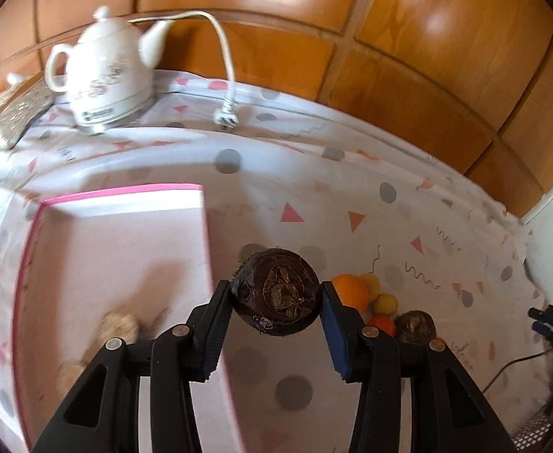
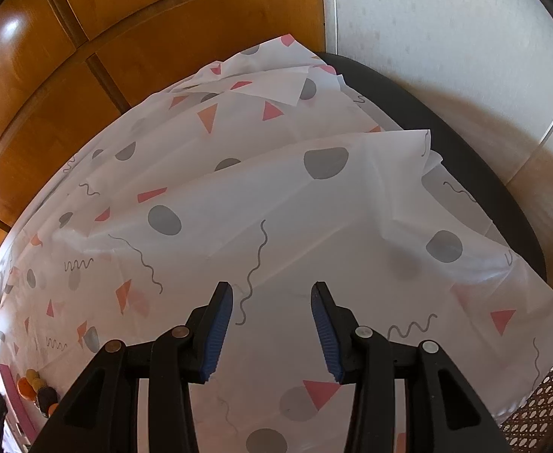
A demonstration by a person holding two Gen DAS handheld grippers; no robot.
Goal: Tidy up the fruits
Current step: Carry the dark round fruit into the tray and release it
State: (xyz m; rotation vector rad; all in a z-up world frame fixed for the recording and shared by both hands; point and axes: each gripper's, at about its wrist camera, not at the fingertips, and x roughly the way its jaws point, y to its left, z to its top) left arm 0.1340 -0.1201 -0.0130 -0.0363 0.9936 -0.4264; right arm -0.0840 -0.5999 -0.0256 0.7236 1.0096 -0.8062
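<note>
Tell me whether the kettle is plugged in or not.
Unplugged. The kettle stands on the tablecloth, and the plug at the end of its white cord lies loose on the cloth beside it.

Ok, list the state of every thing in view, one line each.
left tongs: shut on the dark brown fruit
dark brown fruit: lifted, clamped between both pads
right tongs: open, holding nothing, above the tablecloth
pink box: open, two pale fruits inside
fruit pile: on the tablecloth, outside the box
kettle: upright, lid on
plug: unplugged, lying on the cloth
</note>
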